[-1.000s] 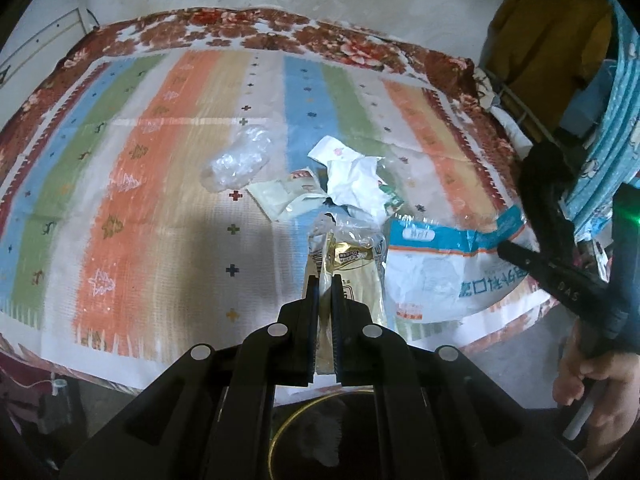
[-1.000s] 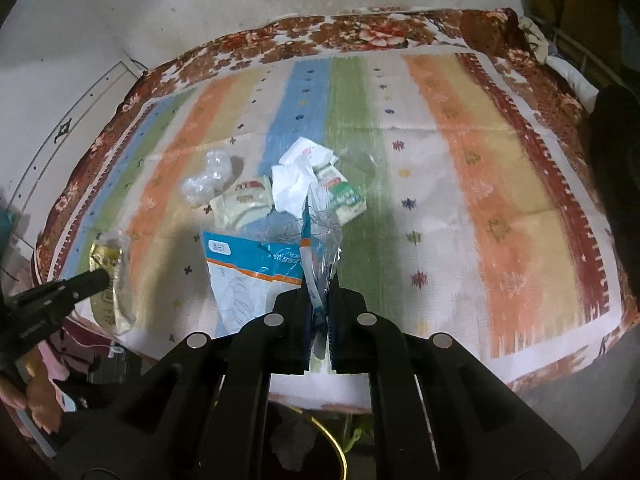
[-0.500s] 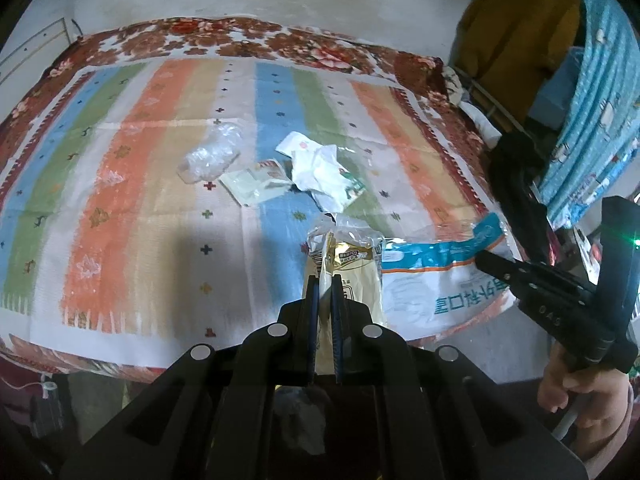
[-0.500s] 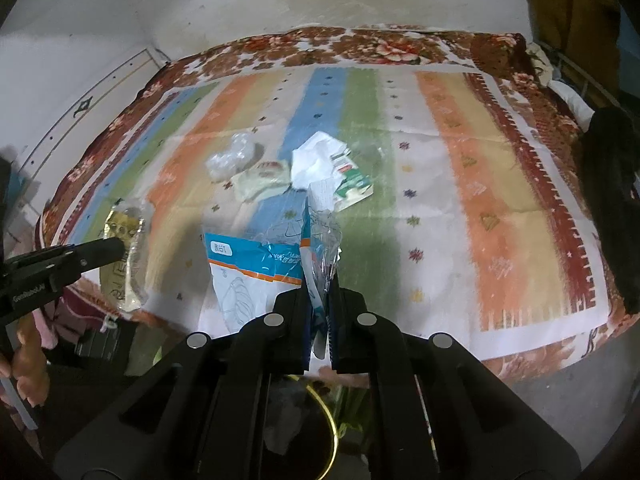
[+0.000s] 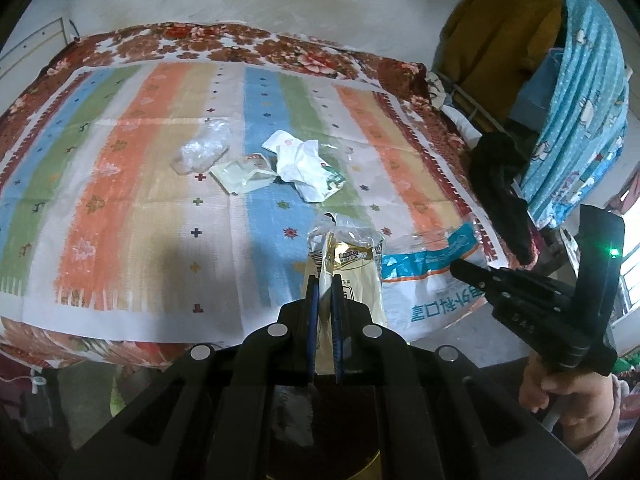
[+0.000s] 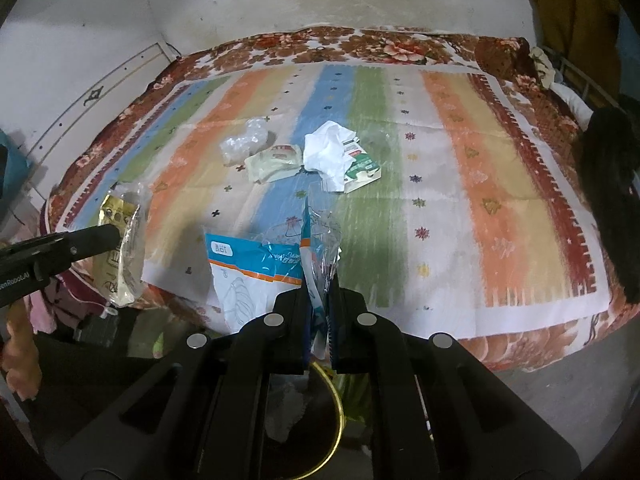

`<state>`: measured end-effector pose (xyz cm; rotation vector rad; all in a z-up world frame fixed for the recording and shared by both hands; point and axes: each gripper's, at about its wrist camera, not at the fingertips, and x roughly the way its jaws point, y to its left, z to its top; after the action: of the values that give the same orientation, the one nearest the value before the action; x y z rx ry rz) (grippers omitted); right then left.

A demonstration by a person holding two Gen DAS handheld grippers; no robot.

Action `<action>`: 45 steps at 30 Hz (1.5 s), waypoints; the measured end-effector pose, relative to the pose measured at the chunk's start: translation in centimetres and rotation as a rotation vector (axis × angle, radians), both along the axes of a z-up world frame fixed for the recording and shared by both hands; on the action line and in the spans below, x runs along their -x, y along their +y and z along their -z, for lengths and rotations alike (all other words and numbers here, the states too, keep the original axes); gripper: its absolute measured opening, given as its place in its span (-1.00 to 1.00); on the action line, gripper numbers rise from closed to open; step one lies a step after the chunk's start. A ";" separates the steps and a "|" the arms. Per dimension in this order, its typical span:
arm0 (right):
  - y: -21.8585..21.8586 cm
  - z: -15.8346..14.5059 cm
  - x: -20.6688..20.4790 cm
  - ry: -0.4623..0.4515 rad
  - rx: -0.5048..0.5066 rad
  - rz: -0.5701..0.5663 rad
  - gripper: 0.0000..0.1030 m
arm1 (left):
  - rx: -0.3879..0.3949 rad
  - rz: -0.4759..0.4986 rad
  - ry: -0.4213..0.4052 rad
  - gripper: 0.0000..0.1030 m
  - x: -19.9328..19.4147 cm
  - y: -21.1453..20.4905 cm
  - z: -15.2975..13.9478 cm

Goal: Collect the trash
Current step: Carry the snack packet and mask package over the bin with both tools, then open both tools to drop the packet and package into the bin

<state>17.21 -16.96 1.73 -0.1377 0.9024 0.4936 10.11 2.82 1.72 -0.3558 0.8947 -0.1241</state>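
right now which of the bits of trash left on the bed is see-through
The crumpled clear plastic, leftmost of the pile on the striped cover. Next to it lie an opaque cream packet, white crumpled paper and a green-and-white wrapper.

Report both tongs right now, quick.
Left tongs: shut on the yellow snack wrapper.
Right tongs: shut on the blue-and-white plastic bag.

Counted against the striped mat (image 6: pixel 460 184): four pieces of trash lying near its middle, namely one clear crumpled bag (image 6: pixel 244 145), one cream pouch (image 6: pixel 274 162), one white tissue (image 6: pixel 328 152), one green-and-white packet (image 6: pixel 362 170); two wrappers held over its near edge, one yellow (image 5: pixel 348 268), one blue-and-white (image 6: pixel 248 268).
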 end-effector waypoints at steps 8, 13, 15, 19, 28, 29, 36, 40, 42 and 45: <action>-0.5 0.8 2.5 -0.003 -0.002 -0.017 -0.90 | -0.011 0.053 -0.020 -0.90 1.8 -1.4 0.0; -0.6 1.2 4.0 -0.015 0.016 -0.026 -0.90 | 0.012 0.065 -0.023 -0.90 3.3 -1.5 0.4; -0.5 1.5 4.6 -0.020 0.031 -0.028 -0.90 | 0.022 0.063 -0.021 -0.90 4.0 -1.5 0.8; -1.0 2.6 5.5 -0.016 0.070 -0.020 -0.90 | 0.028 0.052 0.000 -0.90 5.2 -1.3 1.9; -1.5 4.4 7.9 0.020 0.069 -0.028 -0.90 | 0.042 0.057 0.025 -0.90 7.5 -1.7 3.5; -1.5 4.7 8.3 0.027 0.066 -0.028 -0.89 | 0.042 0.059 0.026 -0.90 7.8 -1.8 3.7; -2.0 6.4 11.5 0.057 0.082 -0.028 -0.89 | 0.020 0.055 0.041 -0.90 10.2 -2.1 5.0; -2.0 6.6 12.1 0.053 0.091 -0.033 -0.89 | 0.042 0.053 0.041 -0.90 11.4 -2.0 5.4; -1.9 6.8 11.8 0.056 0.093 -0.020 -0.89 | 0.040 0.066 0.033 -0.90 11.7 -2.4 5.4; -1.6 6.9 11.7 0.058 0.102 -0.029 -0.89 | 0.041 0.062 0.040 -0.90 11.7 -2.4 5.7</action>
<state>5.46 -18.51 -5.16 -0.2308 0.9840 0.4800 -1.56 0.37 -3.94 -0.3705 0.9442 -0.1931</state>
